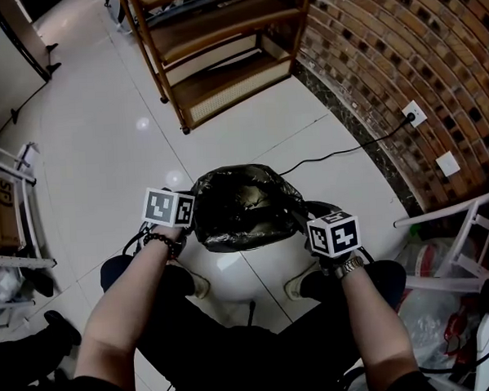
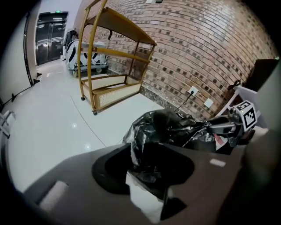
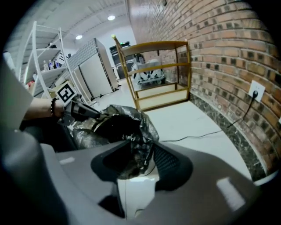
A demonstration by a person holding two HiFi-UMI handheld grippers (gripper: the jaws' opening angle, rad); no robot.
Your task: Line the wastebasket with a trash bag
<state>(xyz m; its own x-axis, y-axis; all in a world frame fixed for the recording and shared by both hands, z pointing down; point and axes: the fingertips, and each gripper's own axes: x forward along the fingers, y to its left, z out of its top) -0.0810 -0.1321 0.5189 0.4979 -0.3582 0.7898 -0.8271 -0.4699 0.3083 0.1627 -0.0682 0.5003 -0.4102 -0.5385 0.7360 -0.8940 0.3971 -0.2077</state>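
Observation:
A white wastebasket (image 1: 232, 274) stands on the floor between the person's feet, with a black trash bag (image 1: 241, 203) spread over its mouth and folded down round the rim. My left gripper (image 1: 197, 226) is at the rim's left side and my right gripper (image 1: 300, 222) at its right side. In the left gripper view the jaws (image 2: 149, 176) stand apart, straddling bag film (image 2: 167, 127) and the white rim (image 2: 142, 200). In the right gripper view the jaws (image 3: 136, 165) are also parted over film (image 3: 123, 123) and rim (image 3: 134, 193), with a gap at the ribbed pad.
A wooden shelf unit (image 1: 220, 45) stands beyond the basket. A black cable (image 1: 340, 153) runs across the floor to a socket (image 1: 413, 112) on the brick wall at right. White metal racks stand at left (image 1: 16, 202) and right (image 1: 468, 244).

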